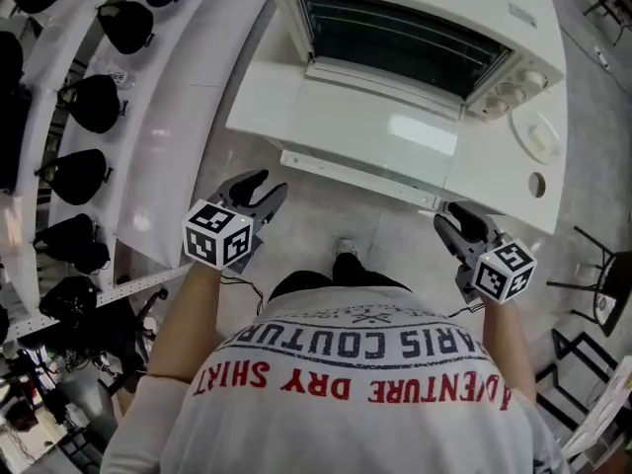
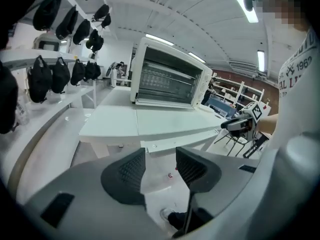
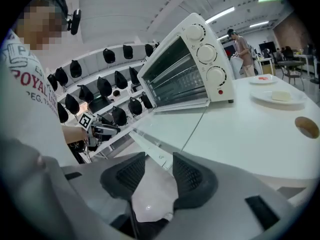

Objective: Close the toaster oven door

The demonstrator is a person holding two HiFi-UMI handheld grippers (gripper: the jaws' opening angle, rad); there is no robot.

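**Door wide open, closing not begun**

The toaster oven (image 1: pixel 425 28) sat on the tabletop (image 1: pixel 504 191) with its door (image 1: pixel 365 121) lying flat open. The left gripper (image 1: pixel 262 191) and right gripper (image 1: pixel 456 220) hung near the door's front edge, fingers spread, empty, touching nothing. The whole lift-and-shut was left to do.

Lighting is bright, even and overhead; ceiling light strips (image 2: pixel 246 4) above the left hand-held gripper (image 2: pixel 160 153) are overexposed in its view; further strips show high above the right hand-held gripper (image 3: pixel 159 157). In the head view a soft glare patch lies on the oven door (image 1: pixel 375 117) ahead of both hand-held grippers; shadows are faint. Both gripper views show fisheye bowing and black vignetted corners; the near jaws are slightly soft; the distant background is blurred.
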